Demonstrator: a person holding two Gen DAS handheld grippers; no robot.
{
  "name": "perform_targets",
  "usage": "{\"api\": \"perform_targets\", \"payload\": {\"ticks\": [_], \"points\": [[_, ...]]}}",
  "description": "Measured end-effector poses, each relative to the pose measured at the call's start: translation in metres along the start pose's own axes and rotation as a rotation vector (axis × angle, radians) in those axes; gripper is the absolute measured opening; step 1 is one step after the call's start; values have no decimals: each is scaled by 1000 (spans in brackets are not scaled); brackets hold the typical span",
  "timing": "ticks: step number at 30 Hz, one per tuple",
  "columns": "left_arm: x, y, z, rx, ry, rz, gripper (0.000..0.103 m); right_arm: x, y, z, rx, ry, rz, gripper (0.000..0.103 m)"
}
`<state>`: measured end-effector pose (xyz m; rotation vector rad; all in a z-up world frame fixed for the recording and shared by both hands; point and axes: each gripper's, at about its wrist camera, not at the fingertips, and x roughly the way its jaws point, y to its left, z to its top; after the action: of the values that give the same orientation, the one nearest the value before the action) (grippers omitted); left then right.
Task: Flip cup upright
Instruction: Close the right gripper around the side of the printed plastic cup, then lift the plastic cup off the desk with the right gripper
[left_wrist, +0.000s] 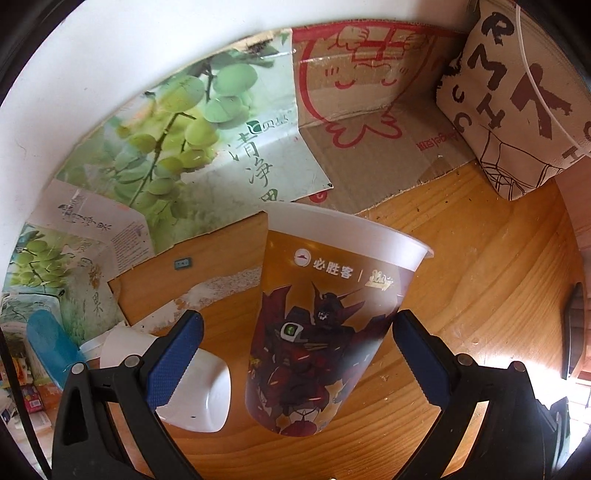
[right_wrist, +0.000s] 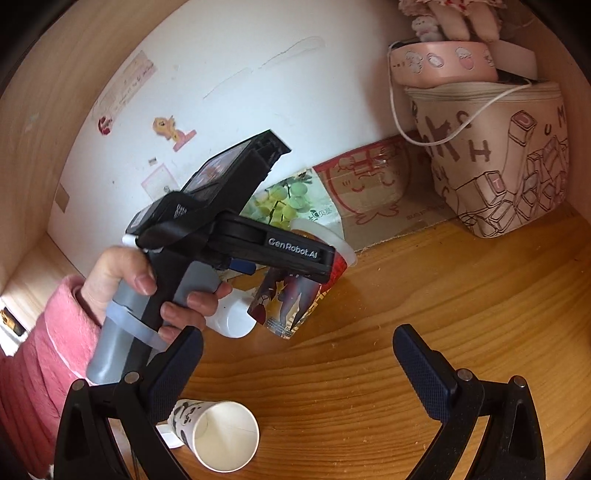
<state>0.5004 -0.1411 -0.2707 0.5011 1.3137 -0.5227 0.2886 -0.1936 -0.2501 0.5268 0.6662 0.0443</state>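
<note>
- Soft daylight, brightest at the lower right of the left wrist view, glaring off the worktop (left_wrist: 491, 295).
- Fisheye bending curves edges; corners black.
- Focus mostly sharp.

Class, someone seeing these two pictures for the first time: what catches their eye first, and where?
The tall translucent plastic cup printed with a red robot, rim uppermost, stands between the left gripper's open blue-padded fingers on the wooden table. A white paper cup lies on its side by the open right gripper.
</note>
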Motion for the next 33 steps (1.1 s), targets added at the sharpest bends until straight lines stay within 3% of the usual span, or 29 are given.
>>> {"api": "perform_targets", "payload": {"ticks": [5,12,24,33], "points": [[9,-3,0,-13,16,-13,100,12,3,-7,-33,17,-15,103],[23,-8,2,-25,43,-34,78,23,1,-12,-35,39,-22,103],[-3,-19,-10,7,21,-49,78,15,5,-8,-37,41,-21,103],[-51,-23,-24,46,-64,-66,77,-22,30,-5,-103,8,-9,103]]}}
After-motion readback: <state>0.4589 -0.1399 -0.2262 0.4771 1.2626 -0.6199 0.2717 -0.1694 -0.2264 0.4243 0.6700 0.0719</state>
